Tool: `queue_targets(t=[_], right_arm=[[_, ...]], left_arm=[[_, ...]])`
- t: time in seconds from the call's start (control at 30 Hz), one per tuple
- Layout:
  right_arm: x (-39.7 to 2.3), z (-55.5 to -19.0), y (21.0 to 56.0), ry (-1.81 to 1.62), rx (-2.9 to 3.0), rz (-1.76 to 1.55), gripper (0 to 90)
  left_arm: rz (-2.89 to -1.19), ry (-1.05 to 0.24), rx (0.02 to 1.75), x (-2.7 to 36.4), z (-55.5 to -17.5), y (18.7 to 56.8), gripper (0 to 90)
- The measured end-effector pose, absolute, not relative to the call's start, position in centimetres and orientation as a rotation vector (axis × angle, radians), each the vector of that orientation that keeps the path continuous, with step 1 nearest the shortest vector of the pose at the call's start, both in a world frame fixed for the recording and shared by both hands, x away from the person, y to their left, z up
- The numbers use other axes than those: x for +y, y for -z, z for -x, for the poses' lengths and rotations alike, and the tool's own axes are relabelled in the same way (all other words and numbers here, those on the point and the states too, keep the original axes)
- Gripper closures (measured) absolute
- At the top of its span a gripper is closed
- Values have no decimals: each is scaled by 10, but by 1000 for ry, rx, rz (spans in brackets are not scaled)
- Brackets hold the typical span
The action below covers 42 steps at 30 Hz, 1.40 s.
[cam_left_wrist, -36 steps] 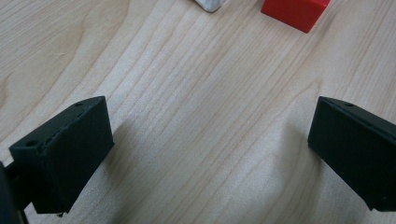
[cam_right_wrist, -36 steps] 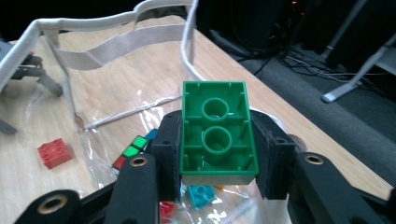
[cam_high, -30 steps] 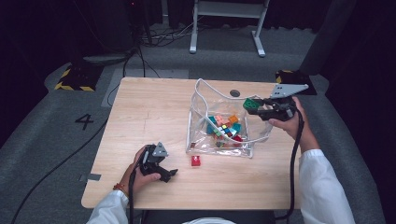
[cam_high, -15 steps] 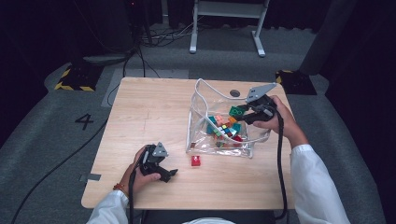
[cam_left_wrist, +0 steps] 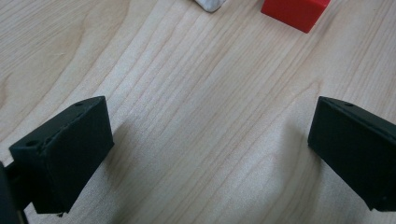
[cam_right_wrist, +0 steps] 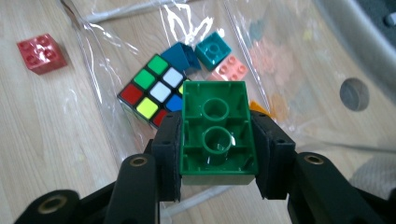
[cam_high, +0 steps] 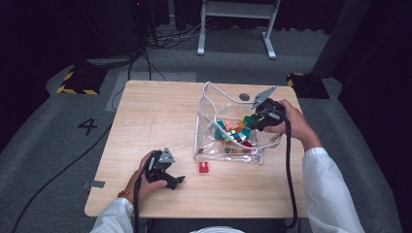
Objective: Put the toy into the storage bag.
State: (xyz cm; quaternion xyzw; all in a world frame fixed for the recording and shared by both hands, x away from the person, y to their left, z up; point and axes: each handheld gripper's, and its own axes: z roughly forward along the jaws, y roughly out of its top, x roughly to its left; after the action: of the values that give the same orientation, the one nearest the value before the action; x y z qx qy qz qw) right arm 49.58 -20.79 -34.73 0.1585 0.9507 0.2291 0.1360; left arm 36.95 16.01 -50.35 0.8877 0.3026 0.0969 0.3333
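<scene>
A green brick (cam_right_wrist: pixel 218 134) is clamped between the jaws of the right gripper (cam_right_wrist: pixel 218 154), its hollow underside turned toward the right gripper view's camera. In the high view the right gripper (cam_high: pixel 257 119) is held over the open top of a clear plastic bag (cam_high: pixel 209 141) lying on the desk (cam_high: pixel 155 116). Under the brick, inside the bag, a puzzle cube (cam_right_wrist: pixel 152 93), a teal brick (cam_right_wrist: pixel 213 49) and a pink brick (cam_right_wrist: pixel 229 70) are seen. A red brick (cam_high: pixel 203 167) lies on the desk just outside the bag's near edge. The left gripper (cam_high: pixel 176 180) is rested on the desk near that red brick (cam_left_wrist: pixel 295 11), its jaws spread wide with nothing but bare wood between them.
</scene>
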Motion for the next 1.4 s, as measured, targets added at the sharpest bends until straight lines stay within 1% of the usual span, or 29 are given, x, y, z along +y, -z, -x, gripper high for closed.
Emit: queue_targets(t=[0.43, 0.8, 1.4], right_arm=[[-229, -495, 355, -518, 2770, -501, 588], [-249, -492, 352, -522, 2761, -521, 588], [-248, -490, 348, -472, 2743, -512, 582]], left_arm=[[-2318, -253, 790, 160, -369, 504, 0], [-2319, -252, 790, 160, -370, 503, 0], [-2318, -253, 790, 160, -369, 504, 0]])
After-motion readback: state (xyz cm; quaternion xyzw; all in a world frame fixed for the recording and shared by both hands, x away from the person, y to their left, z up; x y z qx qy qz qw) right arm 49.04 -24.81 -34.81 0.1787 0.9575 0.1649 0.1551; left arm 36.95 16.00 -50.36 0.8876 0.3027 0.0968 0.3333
